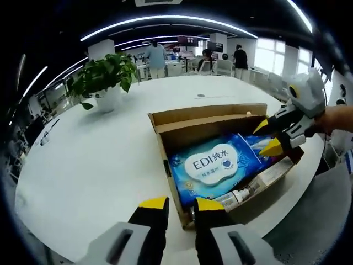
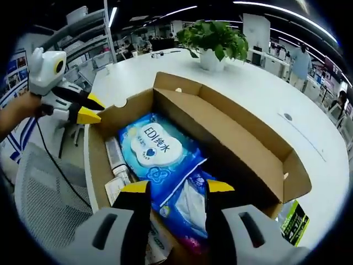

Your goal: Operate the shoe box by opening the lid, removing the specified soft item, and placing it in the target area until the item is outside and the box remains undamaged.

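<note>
Right tongs [image 2: 172, 187], jaws apart, hover over the blue wipes pack [image 2: 157, 157] at lower centre. Left tongs [image 1: 181, 204] are empty. Shoe box [image 1: 165, 117] lid is open; removal remains.

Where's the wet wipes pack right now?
The blue wet wipes pack lies inside the open shoe box, just ahead of the right gripper.

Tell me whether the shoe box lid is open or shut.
Open. The lid of the shoe box is folded back, exposing the blue wet-wipes pack and small bottles inside.
</note>
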Demonstrator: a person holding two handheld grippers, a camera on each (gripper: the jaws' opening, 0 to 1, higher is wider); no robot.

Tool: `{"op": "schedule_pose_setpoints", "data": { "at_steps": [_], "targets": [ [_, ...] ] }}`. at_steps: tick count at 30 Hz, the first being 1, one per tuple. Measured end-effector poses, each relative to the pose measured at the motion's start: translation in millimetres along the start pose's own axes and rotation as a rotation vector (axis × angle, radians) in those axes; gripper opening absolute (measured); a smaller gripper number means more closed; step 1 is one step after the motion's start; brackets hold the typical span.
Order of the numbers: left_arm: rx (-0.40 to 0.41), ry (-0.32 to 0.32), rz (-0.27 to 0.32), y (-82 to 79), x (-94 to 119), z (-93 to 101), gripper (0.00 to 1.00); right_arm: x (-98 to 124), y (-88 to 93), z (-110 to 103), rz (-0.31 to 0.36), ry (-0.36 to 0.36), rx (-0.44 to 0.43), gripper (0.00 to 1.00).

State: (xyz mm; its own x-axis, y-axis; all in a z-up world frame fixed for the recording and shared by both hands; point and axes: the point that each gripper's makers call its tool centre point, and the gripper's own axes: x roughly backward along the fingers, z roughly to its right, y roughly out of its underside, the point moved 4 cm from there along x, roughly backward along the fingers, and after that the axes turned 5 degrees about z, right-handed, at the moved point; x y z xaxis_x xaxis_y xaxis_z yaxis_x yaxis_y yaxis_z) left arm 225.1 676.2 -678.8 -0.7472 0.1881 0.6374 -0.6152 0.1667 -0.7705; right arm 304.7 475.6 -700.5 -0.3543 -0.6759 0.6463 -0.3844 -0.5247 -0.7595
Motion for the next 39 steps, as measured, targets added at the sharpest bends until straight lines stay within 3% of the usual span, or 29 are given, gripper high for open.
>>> {"op": "schedule_pose_setpoints", "data": {
  "at_steps": [4,15,19,27,33,39],
  "targets": [
    [0.012,-0.012,-0.011,3.2,0.0,-1.5,0.07,-8.8,-1.1,1.7,-0.009,-0.007,0.009,0.33],
    [0.051,-0.013,-0.013,3.6,-1.2,-1.1,0.06,-32.2,-0.1,8.4,-0.049,-0.005,0.009,0.23],
    [0.065,-0.013,-0.008,4.2,-1.2,-1.0,0.06,-36.9,-1.2,10.1,-0.042,-0.001,-0.043,0.18],
    [0.051,-0.014,-0.017,4.0,-1.9,-0.5,0.06,-33.0,-10.7,6.7,0.002,0.015,-0.071,0.00],
    [0.041,-0.015,-0.023,4.3,-2.0,-0.5,0.06,-26.9,-12.9,0.4,0.014,0.018,-0.061,0.00],
    [0.022,-0.019,-0.031,3.7,-1.6,1.0,0.06,-15.6,-23.9,-1.5,0.072,0.049,-0.047,0.00]
  ]
}}
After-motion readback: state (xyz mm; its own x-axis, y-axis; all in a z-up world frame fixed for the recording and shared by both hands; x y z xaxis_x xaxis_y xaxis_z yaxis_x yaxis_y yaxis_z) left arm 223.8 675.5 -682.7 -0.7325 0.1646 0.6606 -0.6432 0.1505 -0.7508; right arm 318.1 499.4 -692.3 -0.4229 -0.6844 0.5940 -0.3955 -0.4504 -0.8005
